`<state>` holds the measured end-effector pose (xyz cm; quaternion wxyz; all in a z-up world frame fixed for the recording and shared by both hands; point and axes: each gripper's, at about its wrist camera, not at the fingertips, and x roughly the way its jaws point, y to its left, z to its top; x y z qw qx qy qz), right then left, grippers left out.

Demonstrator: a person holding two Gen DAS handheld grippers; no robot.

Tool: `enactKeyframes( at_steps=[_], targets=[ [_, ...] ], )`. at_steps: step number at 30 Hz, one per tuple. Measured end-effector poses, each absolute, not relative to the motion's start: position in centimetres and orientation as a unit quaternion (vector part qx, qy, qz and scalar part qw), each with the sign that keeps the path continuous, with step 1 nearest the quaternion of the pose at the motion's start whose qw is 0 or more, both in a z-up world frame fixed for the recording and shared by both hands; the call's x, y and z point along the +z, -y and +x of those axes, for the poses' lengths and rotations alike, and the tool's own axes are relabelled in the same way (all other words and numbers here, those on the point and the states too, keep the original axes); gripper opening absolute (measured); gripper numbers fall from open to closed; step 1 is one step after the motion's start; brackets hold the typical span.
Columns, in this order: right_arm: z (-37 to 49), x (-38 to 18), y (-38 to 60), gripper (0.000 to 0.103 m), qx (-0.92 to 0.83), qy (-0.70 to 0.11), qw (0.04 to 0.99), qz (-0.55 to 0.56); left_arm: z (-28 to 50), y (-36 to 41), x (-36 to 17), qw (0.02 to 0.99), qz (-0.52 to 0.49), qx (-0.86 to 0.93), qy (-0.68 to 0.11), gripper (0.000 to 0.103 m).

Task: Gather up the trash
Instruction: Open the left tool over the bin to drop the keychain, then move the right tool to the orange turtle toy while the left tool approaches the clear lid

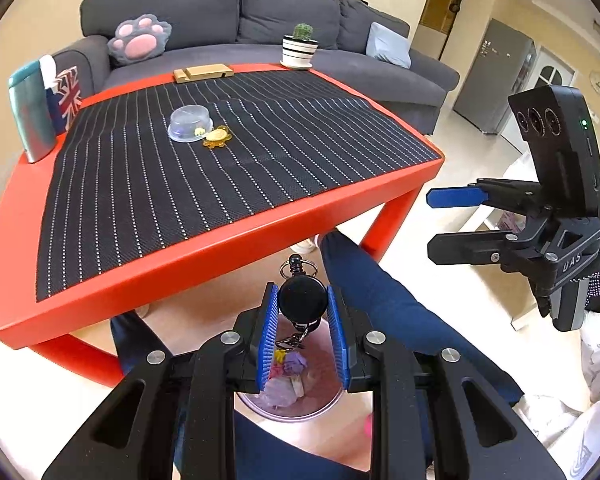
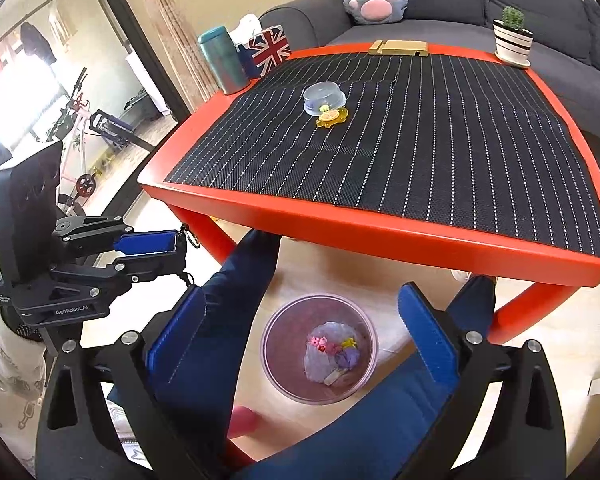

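Blue-padded left gripper (image 1: 302, 308), nearest the lens, jaws clamped on a black round badge reel (image 1: 302, 297) with a key ring at its top and a clip hanging below. Reel held in the air directly above a clear bin (image 2: 320, 350) on the floor, in front of the red table (image 1: 228, 248) and between the person's blue-trousered legs (image 2: 204, 344). Bin contents: crumpled pale wrapper and small pink, yellow and purple scraps (image 2: 334, 350). Right gripper (image 2: 300, 336), jaws wide apart and holding nothing, raised beside the left one and also over the bin. Tabletop covered by a black striped mat (image 2: 420, 140); on the mat, near its middle, an upturned clear bowl (image 1: 190, 123) touching a yellow turtle toy (image 1: 217, 137). Far edge: wooden block (image 1: 203, 72) and potted cactus (image 1: 299, 49). Left corner: teal tumbler (image 2: 222, 60) just beside a Union Jack tissue box (image 2: 270, 50). Behind the table, a grey sofa (image 1: 220, 12) with a paw-shaped cushion (image 1: 139, 38)
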<state>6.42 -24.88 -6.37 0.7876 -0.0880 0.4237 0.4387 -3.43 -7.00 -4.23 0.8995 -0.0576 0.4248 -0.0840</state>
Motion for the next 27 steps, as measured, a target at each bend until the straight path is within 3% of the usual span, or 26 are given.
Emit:
enactKeyframes(
  at_steps=[3, 4, 6, 7, 9, 27],
  targets=[
    [6.5, -6.3, 25.0, 0.095, 0.438, -0.422, 0.789, -0.086, -3.2, 7.0, -4.2, 0.9, -0.059, -0.087, -0.424, 0.033],
    [6.5, -6.2, 25.0, 0.095, 0.438, -0.422, 0.789, -0.086, -3.2, 6.9, -4.2, 0.9, -0.06, -0.085, -0.423, 0.056],
    [6.5, -6.1, 25.1, 0.096, 0.437, -0.421, 0.79, -0.086, -3.2, 6.6, -4.0, 0.904, -0.071, -0.082, -0.414, 0.086],
    [6.5, -6.1, 25.1, 0.096, 0.437, -0.421, 0.791, -0.086, -3.2, 6.4, -3.9, 0.905, -0.076, -0.081, -0.411, 0.089],
    [6.6, -6.2, 25.1, 0.097, 0.435, -0.422, 0.791, -0.086, -3.0, 6.2, -4.0, 0.905, -0.077, -0.072, -0.413, 0.094],
    [6.6, -6.2, 24.8, 0.1, 0.437, -0.423, 0.788, -0.088, -3.1, 5.6, -4.1, 0.904, -0.081, -0.059, -0.415, 0.095]
  ],
)
